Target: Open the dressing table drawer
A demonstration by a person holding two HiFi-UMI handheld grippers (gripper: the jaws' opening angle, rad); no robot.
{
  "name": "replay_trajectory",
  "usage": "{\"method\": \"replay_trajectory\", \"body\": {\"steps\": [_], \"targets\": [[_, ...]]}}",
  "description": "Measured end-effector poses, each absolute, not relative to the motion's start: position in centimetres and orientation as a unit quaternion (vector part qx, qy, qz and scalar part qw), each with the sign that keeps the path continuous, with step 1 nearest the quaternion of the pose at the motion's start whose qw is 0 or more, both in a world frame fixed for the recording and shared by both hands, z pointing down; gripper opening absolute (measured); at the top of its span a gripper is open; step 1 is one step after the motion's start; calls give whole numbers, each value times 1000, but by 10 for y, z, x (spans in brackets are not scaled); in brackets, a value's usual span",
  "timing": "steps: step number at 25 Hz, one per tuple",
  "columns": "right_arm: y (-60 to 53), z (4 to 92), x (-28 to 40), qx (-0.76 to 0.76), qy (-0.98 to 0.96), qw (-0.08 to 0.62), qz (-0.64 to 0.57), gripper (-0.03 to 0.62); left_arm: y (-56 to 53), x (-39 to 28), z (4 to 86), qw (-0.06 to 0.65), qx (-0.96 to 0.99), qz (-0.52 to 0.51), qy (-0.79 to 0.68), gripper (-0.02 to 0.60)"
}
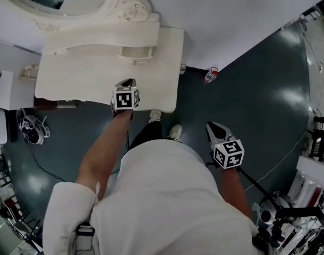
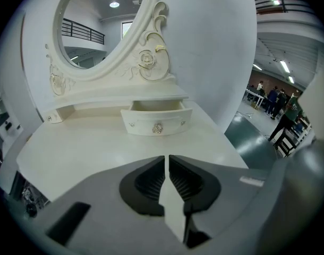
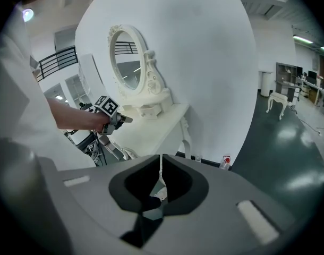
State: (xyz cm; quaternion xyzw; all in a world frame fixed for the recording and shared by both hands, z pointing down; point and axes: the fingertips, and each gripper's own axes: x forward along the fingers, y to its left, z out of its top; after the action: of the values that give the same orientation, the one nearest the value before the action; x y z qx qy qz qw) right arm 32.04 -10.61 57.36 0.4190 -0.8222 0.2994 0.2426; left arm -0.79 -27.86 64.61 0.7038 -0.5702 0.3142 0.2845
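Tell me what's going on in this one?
A person stands at a white dressing table with a claw in each hand. Its small drawer is pulled out, inside showing. The left claw hangs over the table facing it, shut and empty. The right claw, also shut and empty, is off over the floor.

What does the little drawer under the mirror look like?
The little drawer is creamy white, like painted wood, with a curved front. A round flower-shaped knob sits in the middle, with a tiny ornament at each side. It is pulled partway out, so its hollow top shows. It rests on the dressing table, below the mirror. Nothing touches it.
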Motion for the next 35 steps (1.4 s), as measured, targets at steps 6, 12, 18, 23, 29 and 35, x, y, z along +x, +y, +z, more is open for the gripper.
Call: {"method": "replay_trajectory", "body": {"steps": [6,12,18,23,29,35], "targets": [[-93,593,322,401,-830,247,297,12,-233,3,634,279,718,318,-553,3],[-75,587,311,420,-828,236,287,6,-178,40,613,327,786,240,-467,3],[-58,580,274,425,-827,243,277,0,-125,55,577,319,846,216,-369,3],[-38,566,224,431,-829,242,261,0,-70,28,547,302,879,205,-309,3],[3,559,147,420,-835,248,254,0,-7,-20,525,268,902,208,-267,3],[52,563,87,412,-839,251,251,-2,49,-55,514,250,916,203,-239,3]]}}
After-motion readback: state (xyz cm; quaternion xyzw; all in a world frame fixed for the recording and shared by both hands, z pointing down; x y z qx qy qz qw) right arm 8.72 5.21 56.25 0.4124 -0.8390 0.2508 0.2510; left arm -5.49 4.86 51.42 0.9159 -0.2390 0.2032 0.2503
